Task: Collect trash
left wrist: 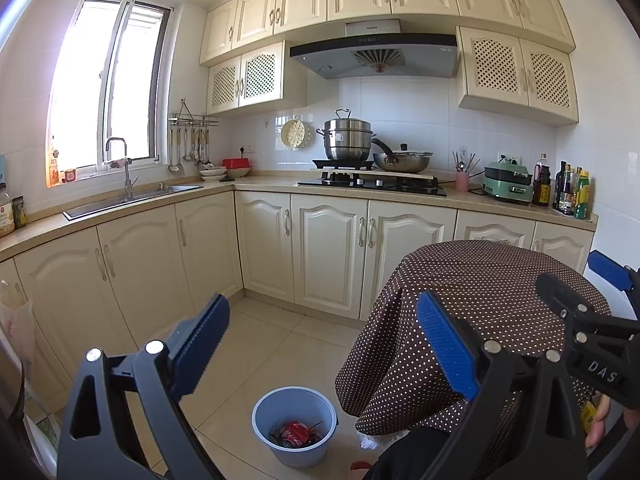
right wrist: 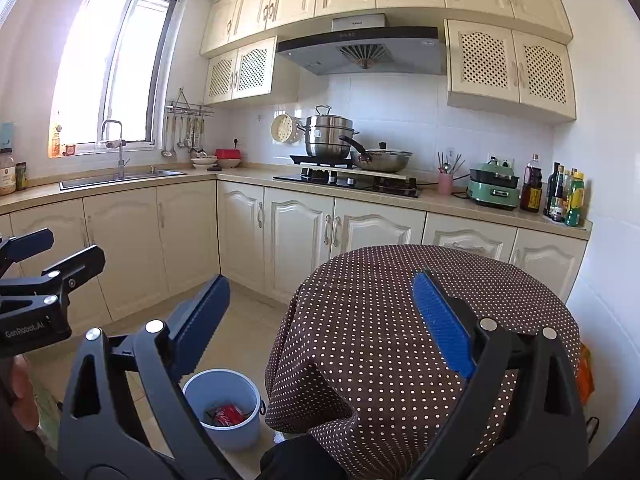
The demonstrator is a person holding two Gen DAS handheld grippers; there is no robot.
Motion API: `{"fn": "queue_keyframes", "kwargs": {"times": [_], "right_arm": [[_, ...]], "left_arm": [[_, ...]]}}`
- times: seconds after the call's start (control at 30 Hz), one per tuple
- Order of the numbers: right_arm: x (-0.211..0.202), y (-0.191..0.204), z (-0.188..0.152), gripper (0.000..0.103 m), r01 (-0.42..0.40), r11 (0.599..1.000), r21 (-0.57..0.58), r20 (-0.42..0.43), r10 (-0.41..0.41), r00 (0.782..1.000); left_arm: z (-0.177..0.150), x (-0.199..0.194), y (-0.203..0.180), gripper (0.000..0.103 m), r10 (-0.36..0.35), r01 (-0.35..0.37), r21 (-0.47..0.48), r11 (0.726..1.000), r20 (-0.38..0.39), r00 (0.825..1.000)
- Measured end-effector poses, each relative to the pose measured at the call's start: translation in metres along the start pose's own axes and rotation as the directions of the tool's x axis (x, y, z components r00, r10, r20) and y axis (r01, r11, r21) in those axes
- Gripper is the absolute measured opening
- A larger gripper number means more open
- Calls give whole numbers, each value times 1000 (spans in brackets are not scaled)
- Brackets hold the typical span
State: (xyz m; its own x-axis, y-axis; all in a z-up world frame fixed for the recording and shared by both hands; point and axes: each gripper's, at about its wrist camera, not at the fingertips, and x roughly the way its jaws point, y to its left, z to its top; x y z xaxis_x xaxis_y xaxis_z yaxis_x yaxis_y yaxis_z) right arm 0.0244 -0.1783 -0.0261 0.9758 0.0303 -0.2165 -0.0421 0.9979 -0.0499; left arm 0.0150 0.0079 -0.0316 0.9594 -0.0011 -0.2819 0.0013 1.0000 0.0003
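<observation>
Trash, a crushed red can (left wrist: 294,431), is sitting inside the blue bin (left wrist: 276,400) on the floor beside the cloth-covered bench (left wrist: 480,280), while both the left hand-held gripper (left wrist: 324,344) and right hand-held gripper (right wrist: 320,328) are hovering empty, fingers spread apart, so scanning low for leftovers seems wise.

The right tool (right wrist: 320,324) gapes empty above a dotted worktop (right wrist: 380,320); beside it, a bin (right wrist: 240,436) holds a red can (right wrist: 228,415).
</observation>
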Motion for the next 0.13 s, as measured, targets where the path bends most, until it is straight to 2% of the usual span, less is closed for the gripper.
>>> {"fn": "queue_keyframes", "kwargs": {"times": [0.13], "right_arm": [[12,-14,-1,91,12,1000,26,-26,-11,1000]], "left_arm": [[-4,10,1,93,13,-12,5,1000,-28,1000]]}}
